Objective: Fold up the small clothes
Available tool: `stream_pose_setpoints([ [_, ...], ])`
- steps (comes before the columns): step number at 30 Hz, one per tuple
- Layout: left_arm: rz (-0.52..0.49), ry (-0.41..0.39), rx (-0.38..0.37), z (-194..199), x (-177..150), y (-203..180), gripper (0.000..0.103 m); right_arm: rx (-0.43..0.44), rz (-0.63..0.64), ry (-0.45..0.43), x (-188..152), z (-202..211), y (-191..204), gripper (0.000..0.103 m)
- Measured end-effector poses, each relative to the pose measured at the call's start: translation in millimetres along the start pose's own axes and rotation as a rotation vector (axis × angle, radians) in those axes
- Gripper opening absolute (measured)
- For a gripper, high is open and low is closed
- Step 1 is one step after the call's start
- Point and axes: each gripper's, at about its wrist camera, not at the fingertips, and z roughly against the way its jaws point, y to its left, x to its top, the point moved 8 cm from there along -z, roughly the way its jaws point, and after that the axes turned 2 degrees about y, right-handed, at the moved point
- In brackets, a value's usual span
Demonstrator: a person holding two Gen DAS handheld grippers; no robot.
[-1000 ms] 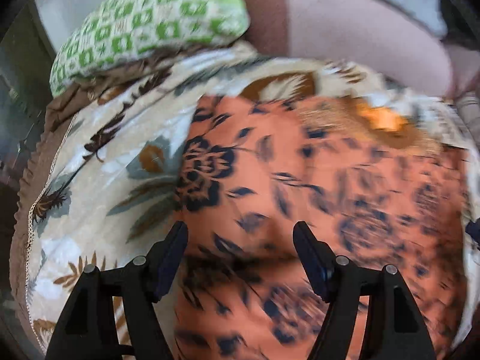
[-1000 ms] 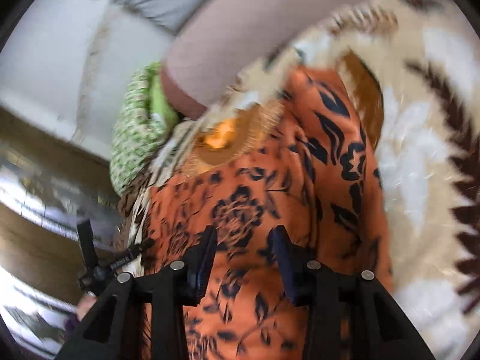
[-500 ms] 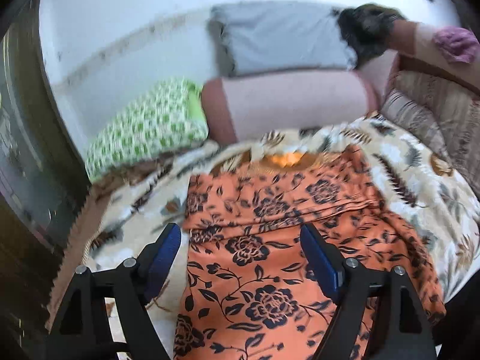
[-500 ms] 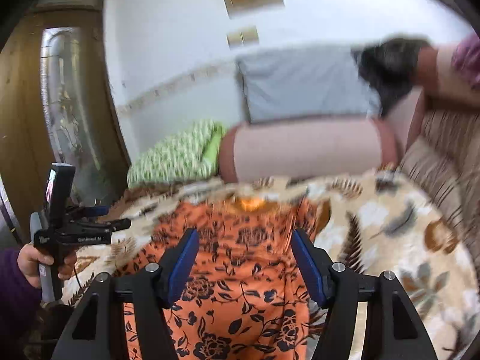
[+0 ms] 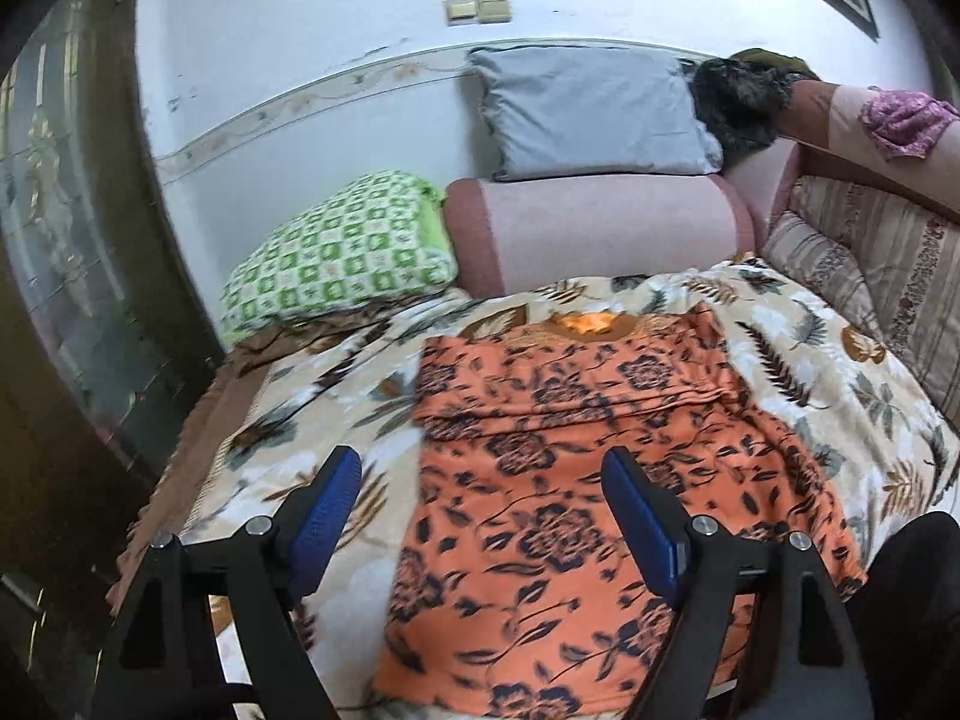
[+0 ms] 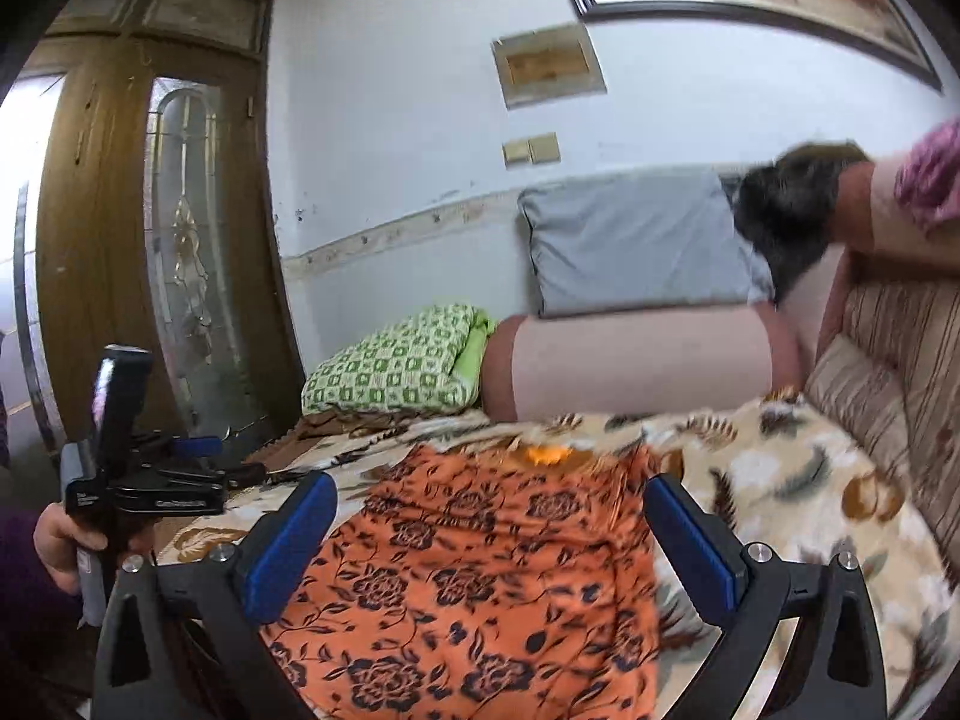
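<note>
While jaws gape, both grippers (image 5: pixel 480 498) (image 6: pixel 489 531) above garment (image 5: pixel 558 480).

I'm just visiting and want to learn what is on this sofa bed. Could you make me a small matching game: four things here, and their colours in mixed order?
Things:
1. blouse
2. square cushion
3. checked pillow
4. bolster

Colours:
A. green and white
B. pink
C. orange with dark flowers
D. pale grey

Pairs: 1-C, 2-D, 3-A, 4-B
</note>
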Motion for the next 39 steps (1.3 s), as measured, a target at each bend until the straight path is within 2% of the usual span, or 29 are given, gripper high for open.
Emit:
stream_pose_setpoints([
  [3, 0.028, 0.010, 0.050, 3, -7, 22, 0.083, -0.021, -0.047, 0.033, -5, -4, -8, 0.103],
  [6, 0.073, 0.021, 0.078, 6, -12, 41, 0.083, -0.045, -0.074, 0.026, -3, 5, -18, 0.103],
  [11, 0.122, 0.054, 0.109, 7, -21, 64, 0.083, -0.111, -0.021, 0.041, 1, 17, -31, 0.103],
  [17, 0.122, 0.100, 0.140, 8, -40, 82, 0.083, -0.102, -0.132, 0.157, -24, 10, -65, 0.103],
  [21, 0.120, 0.183, 0.152, -3, -71, 99, 0.083, -0.106, -0.249, 0.285, -56, -10, -93, 0.103],
  [25, 0.116, 0.270, 0.151, -19, -102, 112, 0.083, -0.068, -0.402, 0.399, -95, -29, -115, 0.103],
  [29, 0.122, 0.362, 0.092, -45, -130, 111, 0.083, -0.053, -0.493, 0.514, -137, -47, -130, 0.103],
  [33, 0.170, 0.424, 0.019, -69, -151, 106, 0.083, -0.038, -0.592, 0.584, -171, -57, -140, 0.102],
  [35, 0.206, 0.451, -0.010, -80, -159, 105, 0.082, -0.024, -0.619, 0.616, -184, -60, -142, 0.096],
  [37, 0.239, 0.465, -0.040, -90, -163, 105, 0.075, -0.026, -0.619, 0.642, -193, -63, -142, 0.090],
  [38, 0.246, 0.470, -0.049, -92, -163, 106, 0.063, -0.031, -0.614, 0.653, -196, -65, -141, 0.089],
  [39, 0.254, 0.477, -0.064, -95, -164, 105, 0.055, -0.034, -0.614, 0.663, -200, -66, -141, 0.088],
])
